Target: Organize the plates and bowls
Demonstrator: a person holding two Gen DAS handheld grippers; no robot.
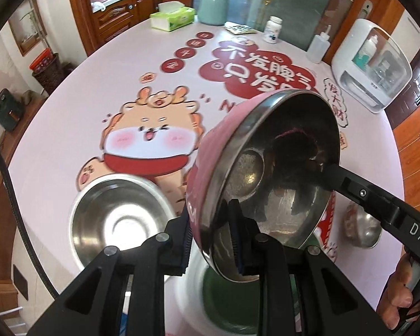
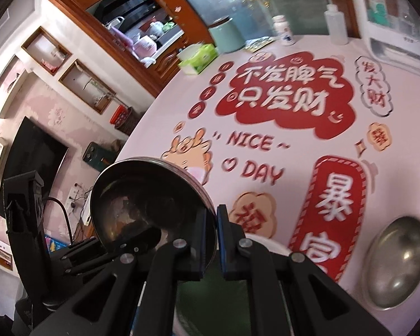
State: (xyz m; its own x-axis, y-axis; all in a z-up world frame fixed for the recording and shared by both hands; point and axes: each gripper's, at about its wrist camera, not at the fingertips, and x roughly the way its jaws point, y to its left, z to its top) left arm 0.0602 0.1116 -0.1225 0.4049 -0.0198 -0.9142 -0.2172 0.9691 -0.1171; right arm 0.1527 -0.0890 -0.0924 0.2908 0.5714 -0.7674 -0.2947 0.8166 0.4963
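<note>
A bowl [image 1: 268, 168], pink outside and steel inside, hangs tilted above the table. My left gripper [image 1: 210, 240] is shut on its near rim, one pad outside and one inside. From the right, my right gripper [image 1: 326, 172] reaches in and grips the opposite rim. In the right wrist view the right gripper [image 2: 213, 240] is shut on the same bowl [image 2: 142, 204], and the left gripper [image 2: 98, 252] holds its far side. A large steel bowl [image 1: 120, 221] stands on the table at the left. A smaller steel bowl [image 1: 364, 229] [image 2: 400, 260] stands at the right. A white dish with a green inside [image 1: 226, 294] lies under the held bowl.
The round table [image 1: 70, 112] has a pink printed cloth. Along its far edge stand a tissue box [image 1: 172, 16], a green canister [image 1: 212, 7], a pill bottle [image 1: 273, 29], a squeeze bottle [image 1: 319, 46] and a white appliance [image 1: 372, 64]. A hand [image 1: 400, 288] holds the right gripper.
</note>
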